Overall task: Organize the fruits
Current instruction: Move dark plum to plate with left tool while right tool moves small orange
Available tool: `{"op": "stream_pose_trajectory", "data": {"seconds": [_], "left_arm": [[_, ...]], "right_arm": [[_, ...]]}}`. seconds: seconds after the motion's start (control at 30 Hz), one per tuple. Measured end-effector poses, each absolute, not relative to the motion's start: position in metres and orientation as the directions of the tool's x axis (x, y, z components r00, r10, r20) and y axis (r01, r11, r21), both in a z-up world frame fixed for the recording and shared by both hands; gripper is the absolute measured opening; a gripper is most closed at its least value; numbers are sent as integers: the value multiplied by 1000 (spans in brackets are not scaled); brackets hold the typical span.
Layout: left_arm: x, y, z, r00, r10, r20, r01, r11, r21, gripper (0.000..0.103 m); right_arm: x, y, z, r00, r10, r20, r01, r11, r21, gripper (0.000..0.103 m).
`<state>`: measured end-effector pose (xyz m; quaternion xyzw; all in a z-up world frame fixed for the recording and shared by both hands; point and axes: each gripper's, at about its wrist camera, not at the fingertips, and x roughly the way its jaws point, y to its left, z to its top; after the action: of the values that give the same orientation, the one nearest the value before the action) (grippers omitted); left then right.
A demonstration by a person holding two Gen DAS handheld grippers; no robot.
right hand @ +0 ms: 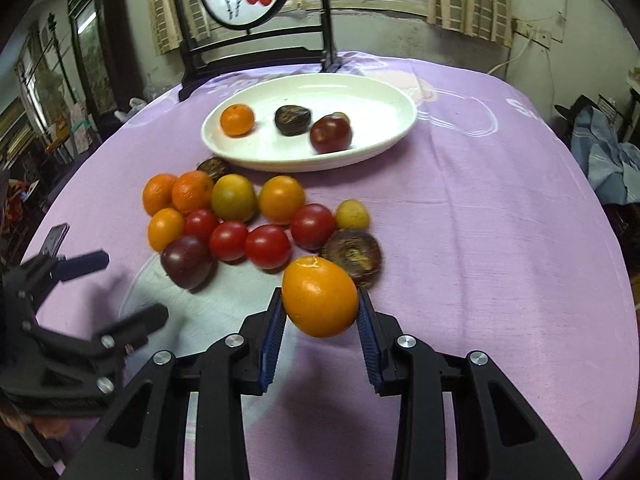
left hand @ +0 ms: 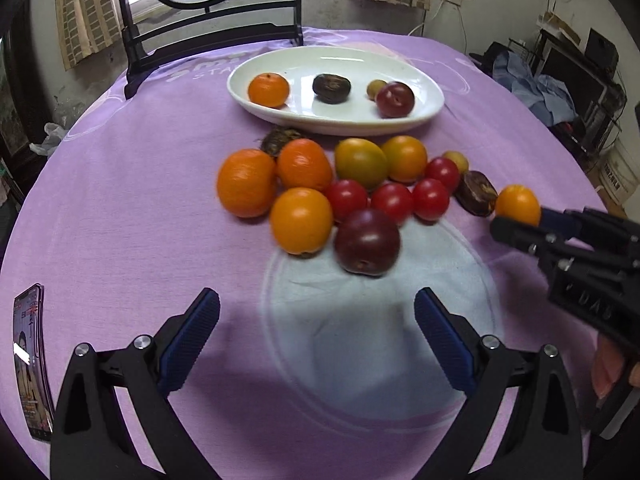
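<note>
A pile of fruit (left hand: 352, 188) lies on the purple tablecloth: oranges, red tomatoes, dark plums and brown fruits. A white oval plate (left hand: 424, 92) behind it holds an orange (left hand: 268, 89), a brown fruit (left hand: 331, 87), a small yellow fruit and a dark plum (left hand: 395, 99). My right gripper (right hand: 322, 312) is shut on a yellow-orange fruit (right hand: 320, 298) and holds it at the pile's right end; it also shows in the left wrist view (left hand: 518, 204). My left gripper (left hand: 316, 316) is open and empty, just in front of a dark plum (left hand: 367, 241).
A phone (left hand: 32, 360) lies at the table's left edge. A dark chair (left hand: 208, 28) with a round painted panel stands behind the table. Clutter and clothes are at the far right of the room (left hand: 552, 92).
</note>
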<state>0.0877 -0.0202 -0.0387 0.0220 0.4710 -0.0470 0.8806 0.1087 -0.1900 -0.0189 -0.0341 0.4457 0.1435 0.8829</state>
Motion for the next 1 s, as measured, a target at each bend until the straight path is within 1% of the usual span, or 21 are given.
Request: {"op": "stream_pose_trajectory", "data": {"seconds": [0.03,0.07,0.1,0.23,0.3,0.37,0.4,0.47,0.5,0.57,0.67,0.73,0.77,0.87,1.0], "left_arm": [[89,-26,-41,547,-55,-836,105,994,3,96],[89,-30,-43,540,-51,-840,105,994,7,93],[91,-34,-46,531,-51,-846,106,994,7,87],[98,-46,-55,503,-53,-863,112,994,5,81],[103,-48,-54,517,-52,-854,110,994,6,74],[109,-48,-54,518,-49,-854,98,995,2,71],[113,-48,-53,519,-43,-853,88,996,4,68],[119,-47,-53,516,-36,-856,66,998,-2,68],[121,-46,-52,518,-29,-855,52,999,-2,65],[124,-45,-52,525,-19,-851,37,999,0,62],[122,-45,-50,520,-33,-853,55,998,-5,53],[118,-45,-48,511,-51,-858,82,997,-11,43],[114,-45,-46,507,-66,-859,95,995,-21,37],[104,-41,-44,481,-109,-870,116,991,-61,37],[95,-33,-44,485,-116,-867,118,991,-67,37]], "right_arm": [[109,-194,-18,564,223,-795,-273,959,75,36],[110,-197,-16,566,225,-793,-263,961,84,36],[110,-200,-15,569,225,-791,-256,962,89,36],[107,-204,-9,580,241,-778,-257,961,106,36],[104,-203,-7,584,249,-772,-265,958,109,36],[103,-202,-5,584,259,-769,-275,955,112,36],[102,-201,-5,583,263,-768,-280,953,114,36],[100,-200,-4,583,268,-767,-287,951,114,36],[99,-200,-4,583,268,-767,-288,951,113,36],[98,-197,-5,580,268,-769,-291,950,111,36],[99,-197,-6,577,266,-772,-293,950,108,36],[99,-197,-6,579,269,-770,-295,949,109,36],[98,-197,-6,580,269,-769,-295,949,109,36],[97,-195,-7,583,265,-768,-296,950,104,36],[98,-192,-11,578,254,-776,-295,951,91,36]]}}
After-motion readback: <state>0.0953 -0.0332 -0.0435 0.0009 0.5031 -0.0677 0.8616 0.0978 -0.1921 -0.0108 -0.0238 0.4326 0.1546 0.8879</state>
